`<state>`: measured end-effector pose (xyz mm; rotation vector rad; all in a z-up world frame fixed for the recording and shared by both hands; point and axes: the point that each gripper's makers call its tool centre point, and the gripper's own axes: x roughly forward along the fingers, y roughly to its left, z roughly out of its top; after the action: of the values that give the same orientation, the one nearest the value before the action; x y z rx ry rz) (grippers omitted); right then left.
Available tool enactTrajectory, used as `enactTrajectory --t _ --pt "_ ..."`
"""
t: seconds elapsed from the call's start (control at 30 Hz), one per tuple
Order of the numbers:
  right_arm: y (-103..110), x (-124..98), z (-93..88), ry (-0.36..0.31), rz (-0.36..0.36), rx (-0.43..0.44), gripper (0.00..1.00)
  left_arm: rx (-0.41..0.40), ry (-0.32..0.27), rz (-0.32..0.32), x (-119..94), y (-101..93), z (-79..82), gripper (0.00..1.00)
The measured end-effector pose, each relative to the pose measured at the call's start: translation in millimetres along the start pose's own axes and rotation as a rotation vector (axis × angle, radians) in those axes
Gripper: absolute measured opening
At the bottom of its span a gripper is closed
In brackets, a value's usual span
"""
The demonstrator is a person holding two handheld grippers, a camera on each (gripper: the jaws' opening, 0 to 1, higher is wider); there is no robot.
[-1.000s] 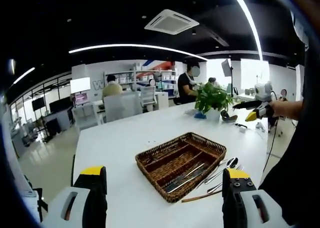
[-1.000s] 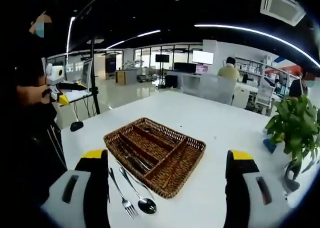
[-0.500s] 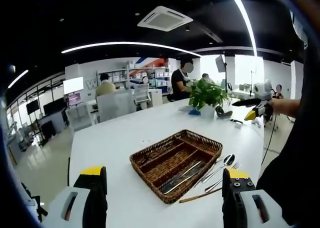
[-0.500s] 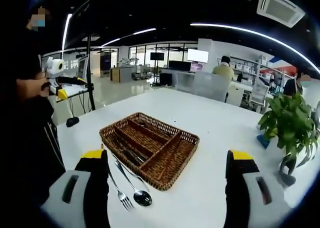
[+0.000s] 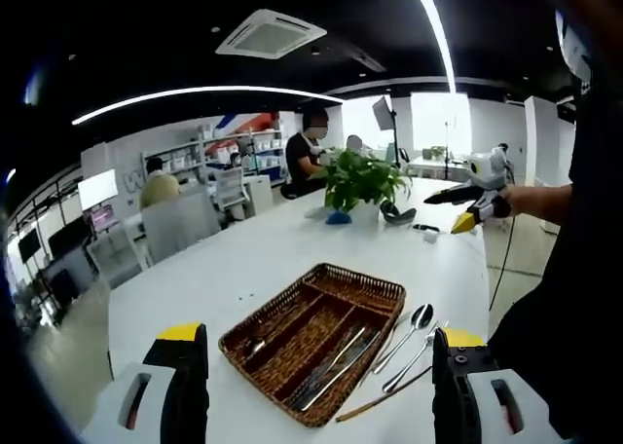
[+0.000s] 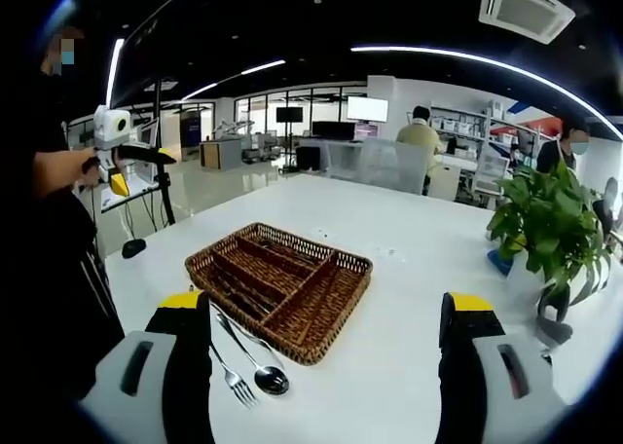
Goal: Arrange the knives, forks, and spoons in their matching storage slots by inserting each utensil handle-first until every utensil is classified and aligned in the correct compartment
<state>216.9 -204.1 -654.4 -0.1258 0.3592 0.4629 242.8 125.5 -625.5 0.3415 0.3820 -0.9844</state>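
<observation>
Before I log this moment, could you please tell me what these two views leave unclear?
- Utensils inside the wicker tray: too small in both views to sort knives from forks.
- Thin stick beside the tray, left gripper view: too small to identify.
- Fork, right gripper view: handle end hidden behind the right gripper.

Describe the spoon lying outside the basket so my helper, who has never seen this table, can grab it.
On the white table sits a brown wicker cutlery basket with compartments. Beside its long side, on the bare tabletop, lie loose utensils. The shiny metal spoon lies nearest the basket, with a rounded oval bowl, unlike the pronged metal fork next to it.
</observation>
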Motion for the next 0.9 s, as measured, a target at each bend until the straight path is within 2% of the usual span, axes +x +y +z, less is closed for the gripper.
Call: enactTrajectory --t 0.03,0.1,0.2,0.23,0.43,0.53,0.6,0.63,0.7,0.77,0.9 --pt "-2 -2 -0.2 -0.004 -0.007 0.001 1.0 0.017 0.017 -0.02 7 -3.2 0.0 1.0" --pt "-6 -7 -0.9 -0.009 -0.023 0.003 1.0 0.038 0.014 -0.035 17 -7.6 4.4 1.0" --pt "-10 -14 -2.1 -0.02 -0.042 0.014 1.0 0.09 -0.009 -0.103 33 -17.0 11.8 1.0" --pt "-10 -16 -3.2 -0.021 -0.044 0.015 1.0 0.125 -0.004 -0.125 39 -22.3 13.6 1.0" --pt "-14 -31 -9.7 -0.022 -0.069 0.025 1.0 0.185 0.024 -0.194 69 -40.3 19.7 0.99" --pt "-16 -38 -11.5 -0.028 -0.083 0.036 1.0 0.235 0.044 -0.233 83 -52.8 21.6 0.95" --pt "-16 -41 -14.1 -0.025 -0.085 0.041 1.0 0.257 0.065 -0.266 95 -62.5 20.3 0.92" --pt "-15 -42 -16.3 -0.021 -0.083 0.04 1.0 0.288 0.103 -0.301 100 -69.8 14.8 0.88" --pt "-14 -43 -18.5 -0.016 -0.08 0.036 1.0 0.318 0.12 -0.318 109 -79.6 15.0 0.83" --pt "-14 -44 -20.8 -0.007 -0.083 0.029 1.0 0.322 0.154 -0.376 119 -93.6 8.0 0.81" --pt "-16 -48 -22.5 -0.007 -0.087 0.03 1.0 0.35 0.162 -0.398 138 -104.6 5.2 0.79"
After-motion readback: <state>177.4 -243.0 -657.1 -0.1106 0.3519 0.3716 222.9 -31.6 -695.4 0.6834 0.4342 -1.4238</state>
